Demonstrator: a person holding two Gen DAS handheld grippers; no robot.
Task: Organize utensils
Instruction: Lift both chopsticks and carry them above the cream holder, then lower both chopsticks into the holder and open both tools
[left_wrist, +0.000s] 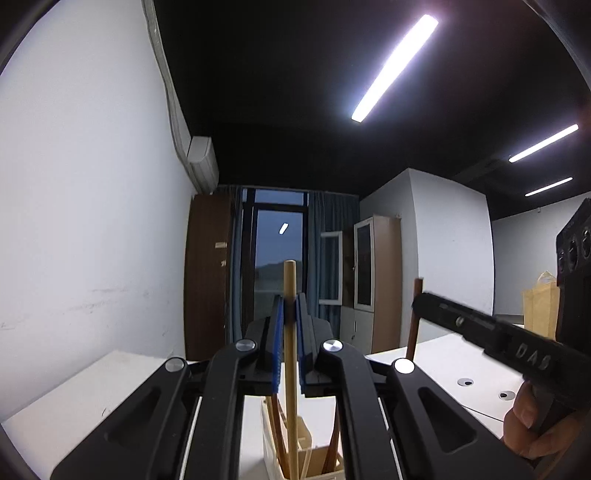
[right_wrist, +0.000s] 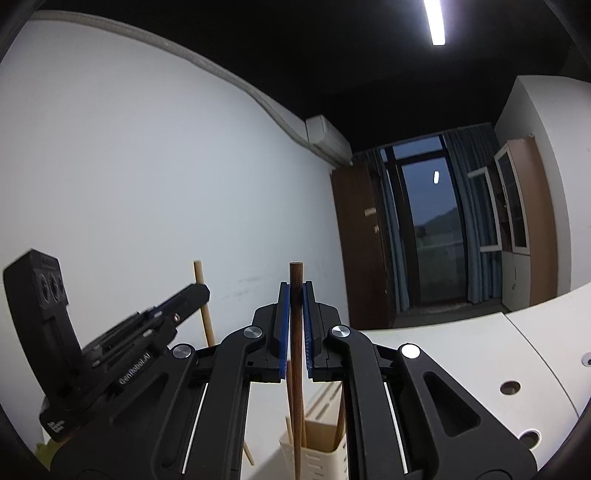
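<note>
1. The left gripper (left_wrist: 290, 314), at the centre of its own view, is clamped between its blue pads (left_wrist: 276, 332) on a pale stick (left_wrist: 290, 354). The stick stands upright, its top clear above the jaws and its lower end reaching down into the holder (left_wrist: 295, 443) at the bottom of the frame.
2. The right gripper (right_wrist: 295, 314) is likewise closed, its pads pinching a dark stick (right_wrist: 296, 332) held upright, its lower end dropping into the cream holder (right_wrist: 314, 454) below.
3. Each stick is gripped near its top, probably so it can be steered straight down a narrow slot without the fingers fouling the rim.
4. In the left view the right gripper (left_wrist: 419, 301) comes in from the right edge with its dark stick (left_wrist: 414, 317); a hand (left_wrist: 532, 424) shows lower right.
5. The holder sits on a white table (left_wrist: 92, 398), with more sticks already in it.
6. Judgement: both utensils are part-way seated; releasing looks near.
</note>
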